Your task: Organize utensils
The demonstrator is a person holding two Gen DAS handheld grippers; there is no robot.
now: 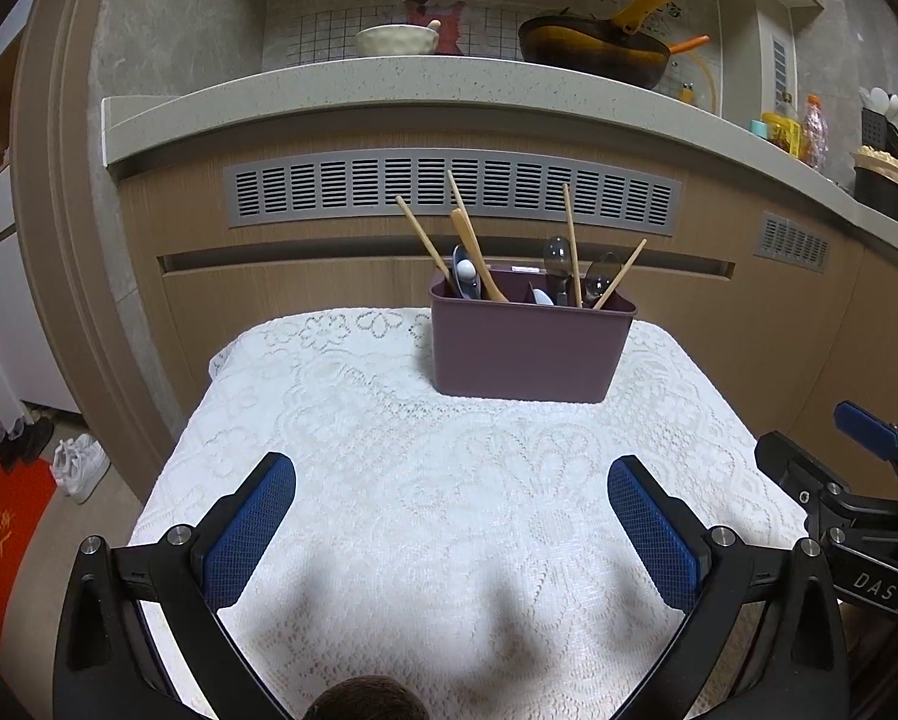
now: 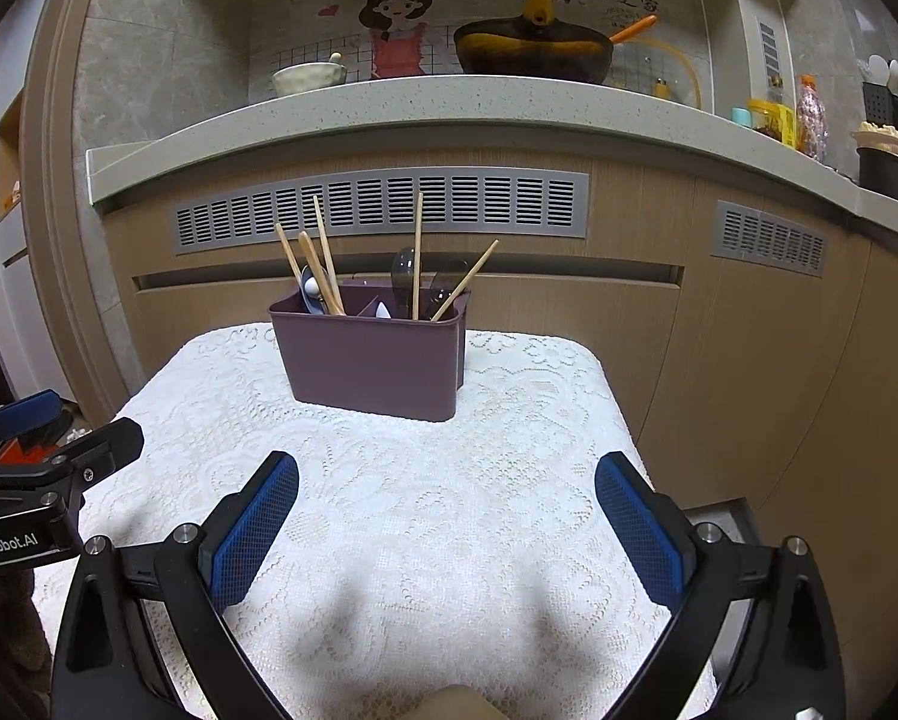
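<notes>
Left wrist: utensils upright in purple caddy [image 1: 527, 348]; both hand-held grippers empty, spread.

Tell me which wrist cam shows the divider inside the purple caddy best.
Right wrist. It views the purple caddy from an angle, so the divider reads as a wall between two compartments. In the left wrist view the caddy is nearly head-on and the divider is a thin sliver among the utensils.
</notes>
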